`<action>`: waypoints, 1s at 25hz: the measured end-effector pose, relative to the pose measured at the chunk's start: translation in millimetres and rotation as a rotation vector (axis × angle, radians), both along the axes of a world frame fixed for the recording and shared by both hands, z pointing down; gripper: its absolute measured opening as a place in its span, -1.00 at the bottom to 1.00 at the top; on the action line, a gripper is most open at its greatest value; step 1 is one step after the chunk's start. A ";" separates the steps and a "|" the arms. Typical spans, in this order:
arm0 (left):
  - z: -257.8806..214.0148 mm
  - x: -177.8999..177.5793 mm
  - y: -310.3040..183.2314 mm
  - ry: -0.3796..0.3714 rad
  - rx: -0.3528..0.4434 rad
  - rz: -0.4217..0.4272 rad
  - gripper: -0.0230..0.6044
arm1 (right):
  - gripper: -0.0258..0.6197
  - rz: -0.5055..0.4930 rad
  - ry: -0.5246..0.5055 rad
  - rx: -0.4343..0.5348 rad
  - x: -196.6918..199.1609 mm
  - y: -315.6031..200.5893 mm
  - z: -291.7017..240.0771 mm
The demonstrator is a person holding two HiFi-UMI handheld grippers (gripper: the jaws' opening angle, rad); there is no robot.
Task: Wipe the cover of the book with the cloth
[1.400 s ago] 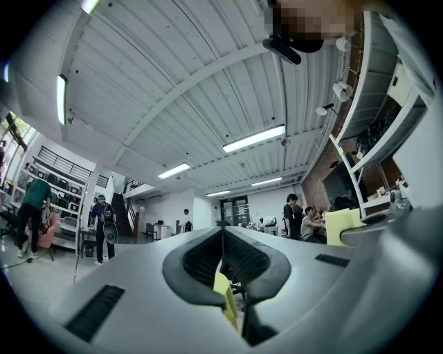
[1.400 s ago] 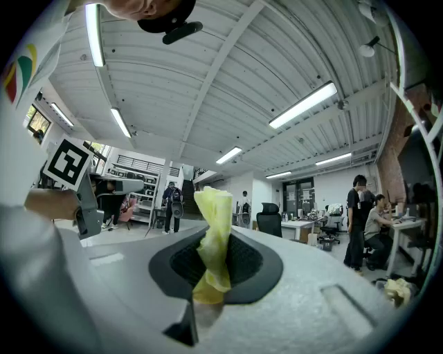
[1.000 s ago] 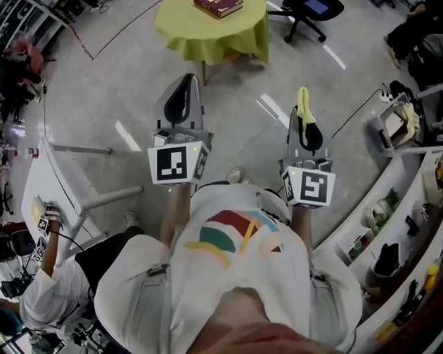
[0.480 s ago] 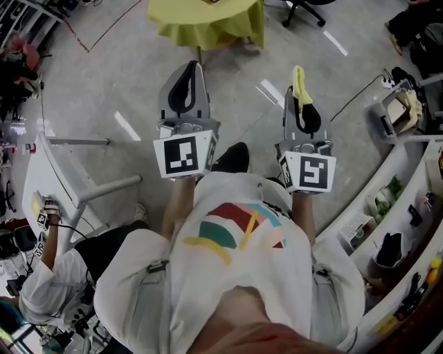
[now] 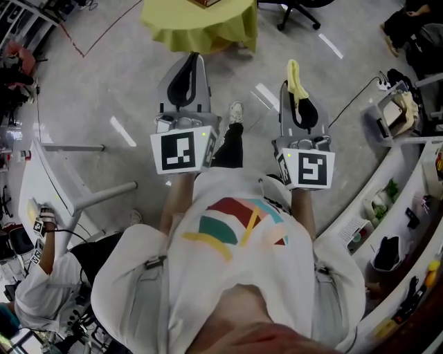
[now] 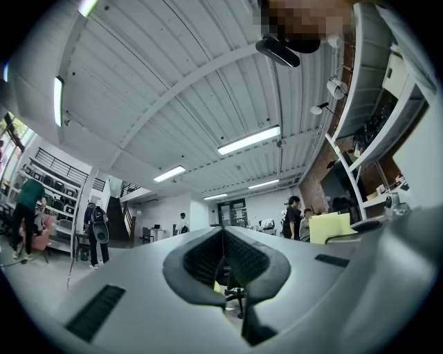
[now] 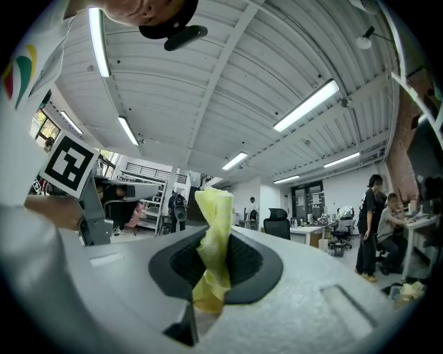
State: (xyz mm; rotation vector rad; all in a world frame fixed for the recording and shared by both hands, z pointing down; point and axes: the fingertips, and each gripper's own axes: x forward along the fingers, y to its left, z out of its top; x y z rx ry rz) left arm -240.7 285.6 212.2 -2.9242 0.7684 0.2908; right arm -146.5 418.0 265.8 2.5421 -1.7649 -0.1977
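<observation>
In the head view my left gripper (image 5: pixel 192 58) is held out level over the floor, its jaws shut with nothing between them. The left gripper view shows the same: the left gripper (image 6: pixel 223 240) has its pads closed together and empty. My right gripper (image 5: pixel 291 69) is shut on a twisted yellow cloth (image 5: pixel 297 81), which sticks out past the tips. In the right gripper view the cloth (image 7: pixel 213 228) stands up between the right gripper (image 7: pixel 208 276) pads. Ahead, at the top edge, is a round table with a yellow-green cover (image 5: pixel 201 24). Only a sliver of the dark red book (image 5: pixel 203 3) shows.
The person's dark trouser leg and shoe (image 5: pixel 235 114) reach forward between the grippers. An office chair base (image 5: pixel 297 10) stands right of the round table. Curved shelving (image 5: pixel 405 200) lines the right side. A white table (image 5: pixel 41 187) and a seated person (image 5: pixel 34 290) are at the left.
The person has stepped forward: a leg and shoe swung out between the grippers. The round table and book slid toward the top edge. Both grippers kept their grips.
</observation>
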 end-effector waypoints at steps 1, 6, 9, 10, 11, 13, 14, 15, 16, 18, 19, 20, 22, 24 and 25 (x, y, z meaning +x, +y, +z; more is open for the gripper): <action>0.0 3.5 -4.2 0.002 0.001 -0.002 -0.87 | -0.82 -0.003 -0.002 0.000 4.0 -3.8 1.4; 7.9 25.6 -37.9 0.010 0.012 -0.017 -0.87 | -0.82 -0.024 -0.010 0.010 28.3 -36.4 13.7; 18.4 53.2 -75.0 0.013 -0.001 -0.029 -0.87 | -0.82 -0.034 -0.009 0.003 53.7 -68.9 21.7; 21.8 63.6 -90.0 0.010 -0.012 -0.035 -0.87 | -0.82 -0.039 -0.007 -0.006 63.1 -81.6 23.8; 24.2 74.7 -105.6 0.006 -0.023 -0.040 -0.87 | -0.82 -0.044 -0.005 -0.017 73.3 -94.8 25.0; 23.6 100.1 -138.1 0.004 -0.037 -0.050 -0.87 | -0.82 -0.052 -0.003 -0.030 98.3 -123.2 23.0; 21.3 115.0 -155.3 0.006 -0.038 -0.053 -0.87 | -0.82 -0.054 -0.001 -0.033 113.7 -139.2 20.3; 18.7 131.0 -173.2 0.007 -0.037 -0.057 -0.87 | -0.82 -0.058 -0.001 -0.034 130.6 -156.6 17.2; 16.3 147.2 -191.7 0.008 -0.037 -0.062 -0.87 | -0.82 -0.063 0.000 -0.037 147.9 -175.1 14.3; 11.8 177.3 -229.1 0.011 -0.038 -0.077 -0.88 | -0.82 -0.082 0.000 -0.044 180.6 -214.1 8.5; 8.9 191.1 -247.8 0.014 -0.035 -0.085 -0.87 | -0.82 -0.095 0.002 -0.044 195.9 -234.1 4.6; 5.3 204.4 -266.1 0.017 -0.028 -0.095 -0.87 | -0.82 -0.107 0.005 -0.041 210.9 -254.0 -0.3; -2.5 228.9 -300.9 0.025 -0.012 -0.120 -0.87 | -0.82 -0.131 0.007 -0.031 238.6 -291.5 -10.2; -8.8 249.6 -332.0 0.031 -0.003 -0.147 -0.87 | -0.82 -0.153 0.007 -0.023 261.7 -323.4 -16.8; -11.2 259.3 -345.8 0.032 -0.001 -0.158 -0.87 | -0.82 -0.161 0.005 -0.021 272.2 -337.0 -18.6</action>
